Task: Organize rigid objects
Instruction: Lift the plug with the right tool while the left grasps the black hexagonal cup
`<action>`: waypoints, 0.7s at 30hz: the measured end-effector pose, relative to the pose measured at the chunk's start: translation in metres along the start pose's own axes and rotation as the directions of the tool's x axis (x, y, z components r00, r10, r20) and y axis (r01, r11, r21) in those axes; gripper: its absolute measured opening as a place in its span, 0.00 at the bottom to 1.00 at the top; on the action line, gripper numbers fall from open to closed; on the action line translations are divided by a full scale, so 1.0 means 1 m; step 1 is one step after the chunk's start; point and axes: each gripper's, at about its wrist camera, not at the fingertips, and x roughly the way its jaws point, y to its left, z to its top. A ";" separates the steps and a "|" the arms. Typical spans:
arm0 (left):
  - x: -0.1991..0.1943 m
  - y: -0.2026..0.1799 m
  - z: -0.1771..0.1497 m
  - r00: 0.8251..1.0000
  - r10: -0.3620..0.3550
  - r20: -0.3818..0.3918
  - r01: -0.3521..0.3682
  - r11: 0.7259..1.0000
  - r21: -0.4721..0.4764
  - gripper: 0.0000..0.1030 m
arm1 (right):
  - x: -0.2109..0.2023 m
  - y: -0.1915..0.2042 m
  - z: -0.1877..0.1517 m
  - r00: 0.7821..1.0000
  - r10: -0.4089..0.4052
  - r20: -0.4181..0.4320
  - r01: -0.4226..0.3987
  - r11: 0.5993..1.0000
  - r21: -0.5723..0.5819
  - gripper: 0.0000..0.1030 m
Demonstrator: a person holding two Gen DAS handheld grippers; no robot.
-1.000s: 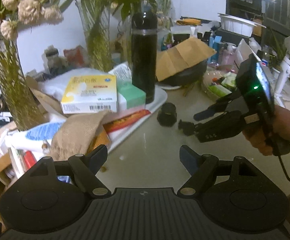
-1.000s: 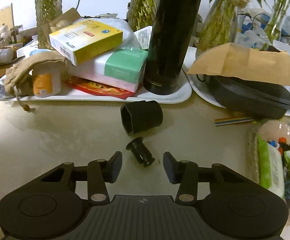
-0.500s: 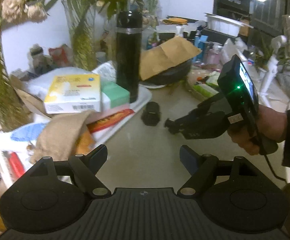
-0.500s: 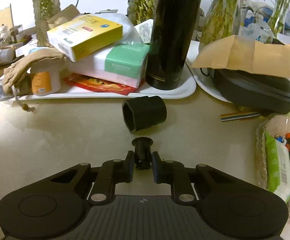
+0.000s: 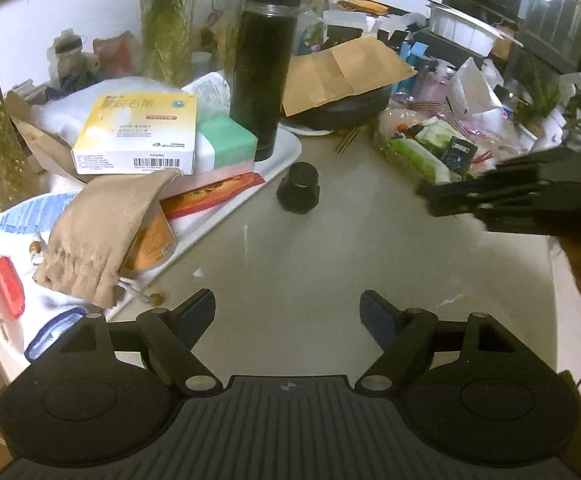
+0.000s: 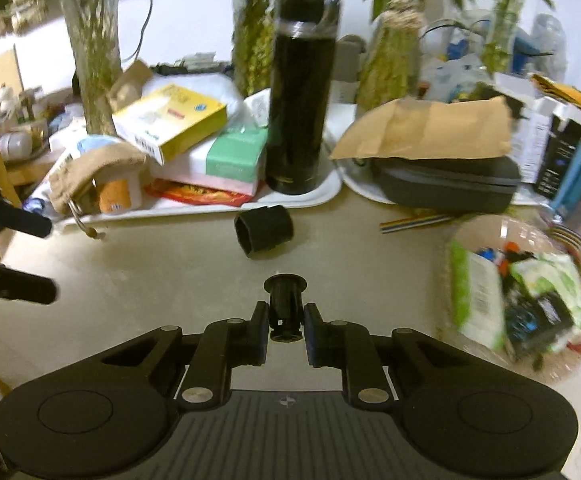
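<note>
My right gripper (image 6: 286, 312) is shut on a small black stopper (image 6: 285, 298) with a flared top, held clear above the beige tabletop. A black cup-shaped cap (image 6: 264, 230) lies on its side just beyond it, by the tray's front edge; it also shows in the left wrist view as the cap (image 5: 299, 188). A tall black flask (image 6: 302, 92) stands upright on the white tray (image 6: 330, 190). My left gripper (image 5: 288, 312) is open over bare tabletop with nothing between its fingers. The right gripper (image 5: 434, 198) appears blurred at that view's right edge.
The tray carries a yellow box (image 5: 136, 132), a green-and-white tissue pack (image 5: 226, 146), a tan drawstring pouch (image 5: 102, 236) and a red packet. A dark case (image 6: 446, 182) under brown paper sits right of the tray. A clear bag of small items (image 6: 522, 288) lies at the right.
The right gripper closed on the small black stopper and lifted it off the table, drawing back from the cap. The left gripper stayed open and tilted a little.
</note>
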 end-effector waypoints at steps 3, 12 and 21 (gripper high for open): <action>-0.002 -0.006 0.005 1.000 -0.001 0.018 0.000 0.999 0.034 0.77 | -0.021 -0.005 -0.008 1.000 -0.002 0.013 0.001 0.999 0.035 0.20; 0.013 -0.045 0.026 0.994 0.026 0.105 -0.047 0.979 0.200 0.77 | -0.073 -0.014 -0.036 0.999 -0.011 0.032 0.006 0.987 0.158 0.20; 0.045 -0.060 0.028 0.971 0.092 0.220 -0.172 0.909 0.380 0.77 | -0.114 -0.003 -0.057 0.998 -0.020 0.066 0.008 0.982 0.189 0.20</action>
